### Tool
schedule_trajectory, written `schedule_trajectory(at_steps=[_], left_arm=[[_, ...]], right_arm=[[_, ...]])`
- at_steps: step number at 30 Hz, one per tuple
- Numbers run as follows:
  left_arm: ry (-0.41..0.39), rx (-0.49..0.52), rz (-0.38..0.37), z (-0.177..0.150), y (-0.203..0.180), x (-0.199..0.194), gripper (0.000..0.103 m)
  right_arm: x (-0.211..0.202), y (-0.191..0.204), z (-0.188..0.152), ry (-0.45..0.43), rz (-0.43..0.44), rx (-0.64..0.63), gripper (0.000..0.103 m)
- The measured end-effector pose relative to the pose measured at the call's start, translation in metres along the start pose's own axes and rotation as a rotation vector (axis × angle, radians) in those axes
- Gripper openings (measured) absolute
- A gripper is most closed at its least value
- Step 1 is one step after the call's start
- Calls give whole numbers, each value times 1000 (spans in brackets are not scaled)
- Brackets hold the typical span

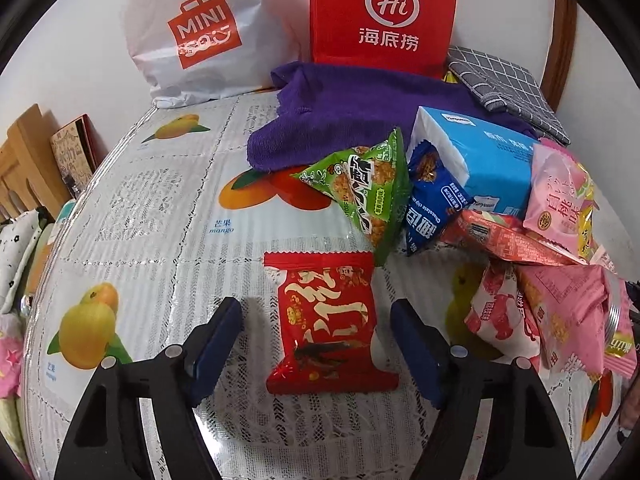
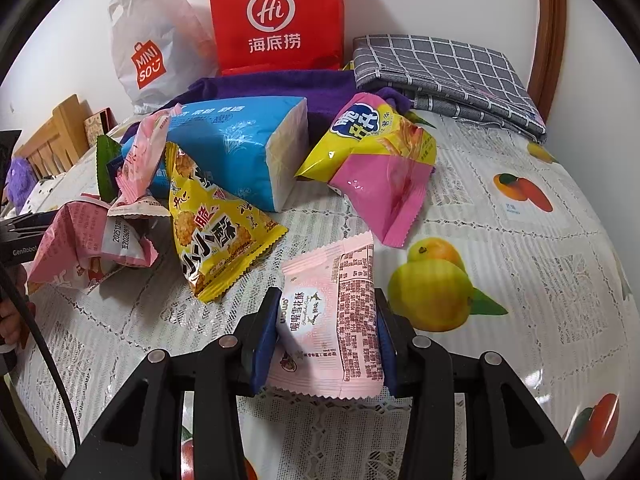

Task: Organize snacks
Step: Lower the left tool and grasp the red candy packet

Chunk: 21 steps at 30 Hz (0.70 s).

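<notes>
A: What does the left wrist view give that the right one lacks?

B: The left gripper (image 1: pixel 316 328), jaws apart, astride a red pack (image 1: pixel 328 320) lying flat on the tablecloth (image 1: pixel 160 240). Neither pad touches it; there is a gap on both sides. That pack is not visible in the right view.

A: And the right view?

B: The right gripper (image 2: pixel 326 332), jaws closed on a pale pink pack (image 2: pixel 334 312), pads pressing its two long edges. Also a yellow triangular pack (image 2: pixel 216 228) and a yellow-and-pink bag (image 2: pixel 372 160), which the left view barely shows.

A: How do the two packs lie?

B: The red pack's long axis runs straight away from the left gripper, crimped ends near and far. The pink pack's long axis also runs along the fingers, its far end tilted a little right, printed back facing up on the right half.

A: What's around?

B: Just beyond the red pack, a green triangular pack (image 1: pixel 368 188) and a blue pack (image 1: pixel 432 196) lean against a blue tissue pack (image 1: pixel 488 164). Right of it, a heap of pink and red wrappers (image 1: pixel 540 280). Behind, a purple towel (image 1: pixel 340 120), a red bag (image 1: pixel 384 12), a white bag (image 1: pixel 192 32) and a grey checked cloth (image 1: pixel 504 84).

A: Anything blocking?

B: The green pack's lower corner sits near the red pack's far right corner; I cannot tell whether they touch.
</notes>
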<state>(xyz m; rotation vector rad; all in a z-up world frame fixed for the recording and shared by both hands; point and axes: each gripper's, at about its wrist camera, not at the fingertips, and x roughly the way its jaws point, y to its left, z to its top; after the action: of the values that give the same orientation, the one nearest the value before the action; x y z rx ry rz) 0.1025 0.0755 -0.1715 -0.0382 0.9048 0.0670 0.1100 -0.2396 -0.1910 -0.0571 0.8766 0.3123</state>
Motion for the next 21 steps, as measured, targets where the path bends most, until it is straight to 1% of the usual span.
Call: schedule_trajectory(at_steps=[3,5,8,13,14,16,17,18,20,21], left_arm=[[1,4,8,0,0,0,75],[0,-4,-2,0,2,-1,75],[1,-12,-14,0,3,0,74],[1,-9,-8,0,1,0,75],[-2,-13,-4,0,2,0,72],[-12,-28,4,0,5,-2,57],[-18,-34,-8,-1,6,-3,52],[-24,-35,-26,0,7,-4,41],[-25,-21,-47,-1,6,-5,41],[-23,-3,-39,-1,3,-5,41]], right_arm=[[0,2,-1,-1,-8,-4,43],[0,2,0,-1,-12,-5,44],[0,1,0,-1,-5,2,44],[1,0,0,-1,0,7,44],[1,0,0,-1,1,9,44],[1,-1,0,-2,3,11,44],[1,-1,0,-2,3,11,44],[0,0,0,-5,2,11,44],[-1,0,-1,-11,-1,13,43],[-1,-1,-1,-13,0,16,43]])
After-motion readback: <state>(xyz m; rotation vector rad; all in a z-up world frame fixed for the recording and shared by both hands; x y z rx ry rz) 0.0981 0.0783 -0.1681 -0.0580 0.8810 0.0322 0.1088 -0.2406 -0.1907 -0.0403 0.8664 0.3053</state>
